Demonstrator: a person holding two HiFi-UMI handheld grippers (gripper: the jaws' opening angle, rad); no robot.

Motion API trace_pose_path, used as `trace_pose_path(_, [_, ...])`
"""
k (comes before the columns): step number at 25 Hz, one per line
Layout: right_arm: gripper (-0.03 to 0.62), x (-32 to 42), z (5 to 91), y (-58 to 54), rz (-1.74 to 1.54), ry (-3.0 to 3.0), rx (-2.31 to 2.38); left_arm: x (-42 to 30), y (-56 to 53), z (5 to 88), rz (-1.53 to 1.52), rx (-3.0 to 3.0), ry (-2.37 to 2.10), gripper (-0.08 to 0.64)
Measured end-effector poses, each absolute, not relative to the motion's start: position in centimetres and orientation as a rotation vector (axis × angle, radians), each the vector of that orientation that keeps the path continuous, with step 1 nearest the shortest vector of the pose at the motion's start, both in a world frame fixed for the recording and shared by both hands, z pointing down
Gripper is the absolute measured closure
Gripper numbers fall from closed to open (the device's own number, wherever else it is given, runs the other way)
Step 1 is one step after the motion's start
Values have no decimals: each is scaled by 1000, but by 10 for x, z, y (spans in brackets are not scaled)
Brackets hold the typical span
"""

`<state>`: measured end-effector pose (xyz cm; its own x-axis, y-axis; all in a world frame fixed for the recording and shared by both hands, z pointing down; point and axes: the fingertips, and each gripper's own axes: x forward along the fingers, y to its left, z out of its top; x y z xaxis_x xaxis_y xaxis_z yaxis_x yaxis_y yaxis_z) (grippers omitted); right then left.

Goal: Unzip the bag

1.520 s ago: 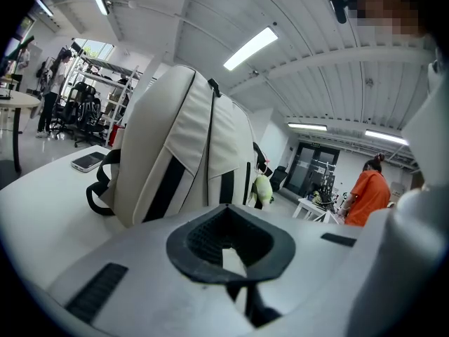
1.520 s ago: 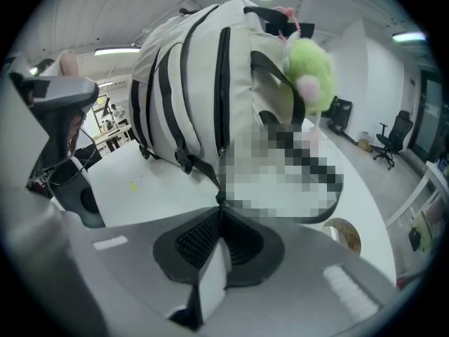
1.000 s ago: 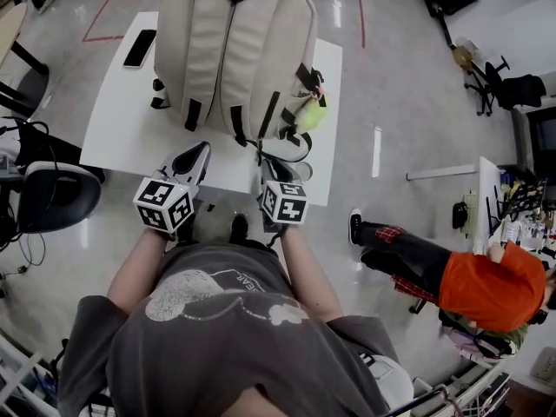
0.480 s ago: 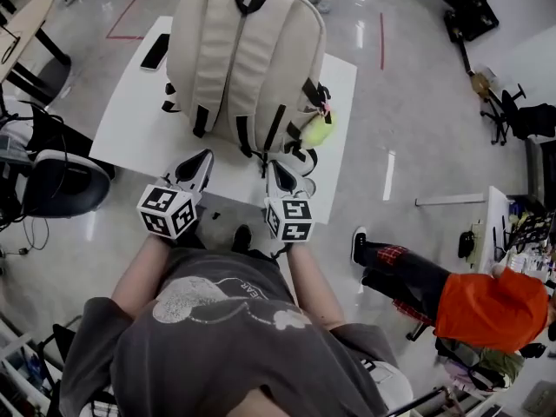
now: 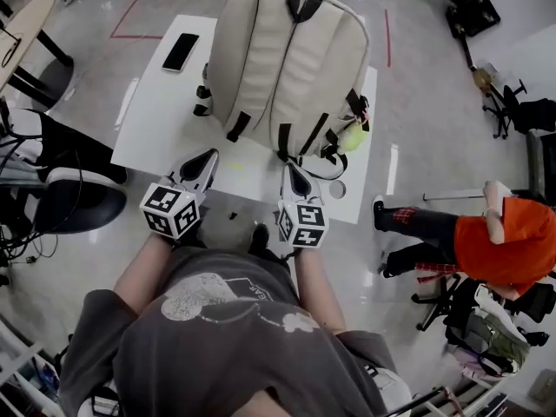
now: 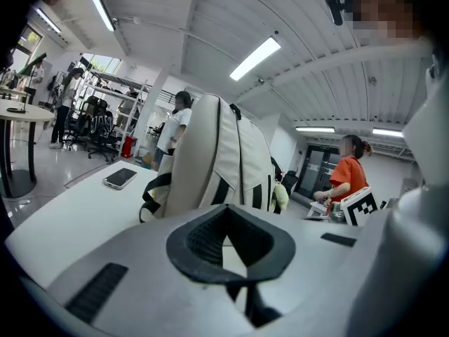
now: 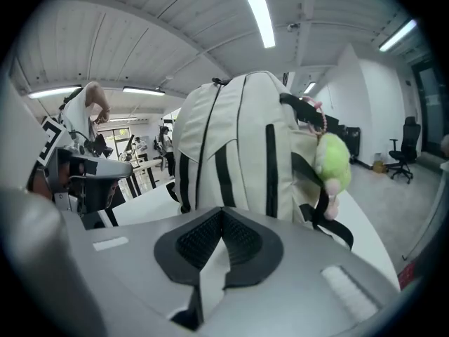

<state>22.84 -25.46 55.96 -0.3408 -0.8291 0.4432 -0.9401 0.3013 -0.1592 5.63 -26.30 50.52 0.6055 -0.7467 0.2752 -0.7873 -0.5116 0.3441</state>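
Claws at the near edge of the counter (image 5: 161, 124), both shut on nothing. On the left claw (image 5: 207, 157) the pads meet at the tips, with only bare counter ahead. The right claw (image 5: 291, 168) is likewise closed and empty, its tip just short of the dangling strap ends at the bag's base. Beyond them the bag (image 5: 287, 59) stands mid-counter with its strap side toward the person. A green plush (image 5: 351, 135) hangs at its right side, and a phone (image 5: 181, 51) lies near the far left corner.

Over the last second the bag has slid rightward in the head view and the phone has come further into frame. Claws and bag keep nearly the same spacing, so the shift reads as head movement rather than work on the bag. No zipper pull shows on the facing side. Judged from this, unzipping has not begun; the pull must first be found, probably on the far or top face.
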Motion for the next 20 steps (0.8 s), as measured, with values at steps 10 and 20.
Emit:
trace_pose_path(10, [594,149,520,-254,443,-2311,1840,-39,-263,501,78,2474,-1125,554])
trace_pose_path(20, [594,102,519,-188,514,-2048,2163,-101,-234,506,110,2551,-910,554])
